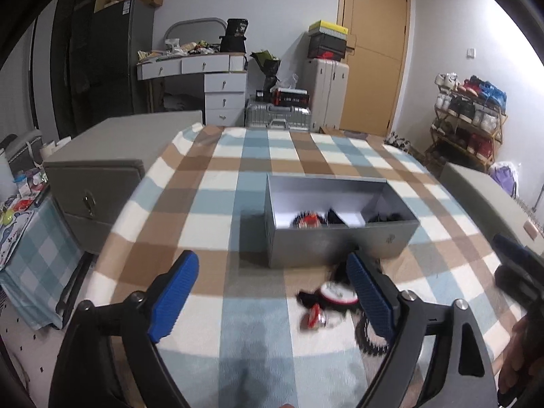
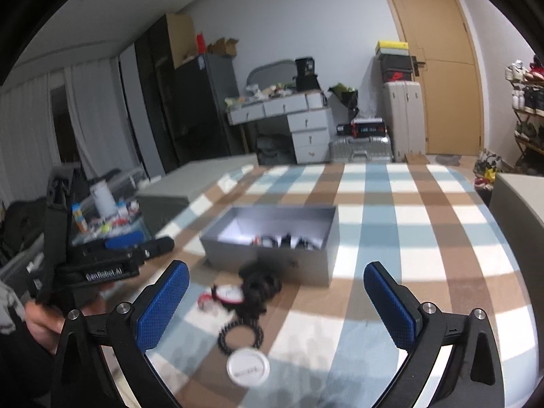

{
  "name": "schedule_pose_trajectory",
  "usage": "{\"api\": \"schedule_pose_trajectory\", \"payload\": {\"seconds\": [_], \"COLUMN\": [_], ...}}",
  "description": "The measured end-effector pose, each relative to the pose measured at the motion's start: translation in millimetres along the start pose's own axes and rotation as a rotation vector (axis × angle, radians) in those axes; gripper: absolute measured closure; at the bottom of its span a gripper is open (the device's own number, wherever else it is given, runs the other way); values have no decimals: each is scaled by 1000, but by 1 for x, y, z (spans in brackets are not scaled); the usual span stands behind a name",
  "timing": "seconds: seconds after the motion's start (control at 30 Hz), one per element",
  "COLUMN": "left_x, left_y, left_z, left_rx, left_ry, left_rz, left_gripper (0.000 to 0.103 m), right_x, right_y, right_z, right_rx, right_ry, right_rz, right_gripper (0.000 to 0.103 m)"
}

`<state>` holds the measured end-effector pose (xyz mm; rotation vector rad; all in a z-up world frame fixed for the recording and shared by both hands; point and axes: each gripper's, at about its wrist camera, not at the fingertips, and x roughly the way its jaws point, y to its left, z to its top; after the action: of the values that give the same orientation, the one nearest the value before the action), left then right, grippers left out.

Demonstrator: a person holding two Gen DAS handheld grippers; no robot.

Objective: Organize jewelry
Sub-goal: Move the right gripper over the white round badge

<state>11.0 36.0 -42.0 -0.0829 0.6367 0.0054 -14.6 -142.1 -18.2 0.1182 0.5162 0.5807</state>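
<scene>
1. Closest in, my left gripper (image 1: 272,292) is spread wide with nothing between its blue pads, and my right gripper (image 2: 277,301) is spread just as wide and just as empty, both above the checked cloth (image 1: 210,183).
2. Just ahead in the right wrist view sits a white round lid (image 2: 248,368), and beyond it a black beaded bracelet (image 2: 241,336) lies flat on the cloth.
3. Next comes the loose heap: a red-and-white round piece (image 2: 229,294) touching a tangle of dark bands (image 2: 260,285), all still outside the box.
4. Then the grey box (image 1: 340,241), open-topped, with a few pieces already inside against its near wall.
5. The risks, as I judge them: the heap is tangled, so pinching one band may drag its neighbours along and drop them short of the box.
6. The bracelet lies flat, so my pads may slide off it or snag the cloth.
7. My two grippers are near each other and could collide over the heap.
</scene>
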Motion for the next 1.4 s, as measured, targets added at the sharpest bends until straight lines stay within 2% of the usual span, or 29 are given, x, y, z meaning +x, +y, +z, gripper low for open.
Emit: {"api": "schedule_pose_trajectory", "payload": {"seconds": [0.17,0.33,0.47,0.53,0.7,0.87,1.07,1.1,1.23,1.4], "left_x": [-1,-2,-2,-1,-1,0,1,1,1,1], "left_y": [-1,-3,-1,4,13,16,15,16,15,12], "left_z": [-16,-29,-35,-36,-39,-42,-44,-44,-43,-39], "left_rx": [-2,16,15,1,-15,-13,-6,-6,3,21], "left_ry": [27,47,68,79,90,105,124,125,118,125], "left_rz": [-22,-38,-35,-30,-21,-18,-14,-14,-15,-23], "left_gripper": [6,5,5,5,5,5,5,5,5,5], "right_x": [15,24,31,35,42,46,52,52,49,43], "right_y": [7,17,27,30,38,45,50,51,53,47], "right_z": [-28,-52,-63,-68,-75,-76,-76,-76,-78,-73], "right_rx": [-1,-26,-77,-87,-141,-183,-214,-220,-239,-203], "right_ry": [119,163,188,198,210,206,230,233,212,184], "right_rz": [28,50,45,45,14,-40,-41,-45,-60,-52], "right_gripper": [0,2,18,22,32,34,53,61,61,61]}}
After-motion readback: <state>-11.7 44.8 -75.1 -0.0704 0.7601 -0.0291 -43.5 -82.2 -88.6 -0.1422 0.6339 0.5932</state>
